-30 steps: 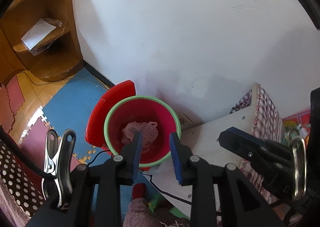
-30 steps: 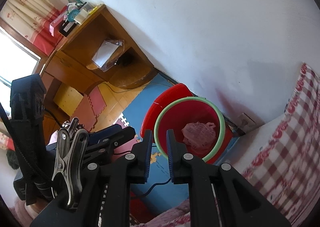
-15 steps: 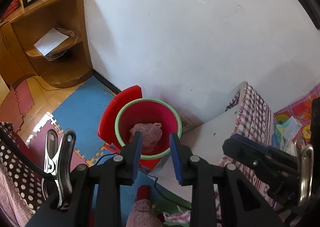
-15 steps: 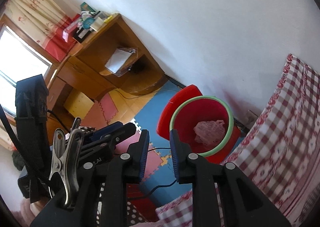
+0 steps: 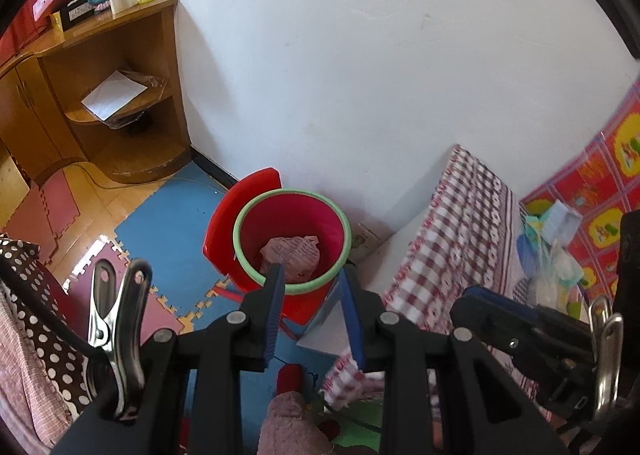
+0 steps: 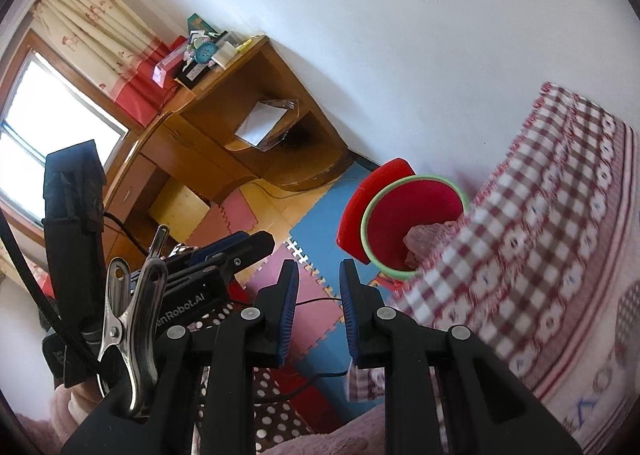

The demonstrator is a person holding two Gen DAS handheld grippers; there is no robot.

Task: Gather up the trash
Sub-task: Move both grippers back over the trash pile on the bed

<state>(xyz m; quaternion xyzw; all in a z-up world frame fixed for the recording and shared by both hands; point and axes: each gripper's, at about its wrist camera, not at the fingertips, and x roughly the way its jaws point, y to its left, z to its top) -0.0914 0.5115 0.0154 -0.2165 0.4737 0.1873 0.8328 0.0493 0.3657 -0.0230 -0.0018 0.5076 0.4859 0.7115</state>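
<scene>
Trash bin [image 5: 292,239] below both tilted grippers

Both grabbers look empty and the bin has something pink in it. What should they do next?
Probably swing toward the bed to look for more trash: the pink wad already lies in the bin, and the left gripper and right gripper hold nothing.

Wad [image 5: 291,257] in bin [image 5: 256,211] beside bed [image 5: 460,223]
</scene>
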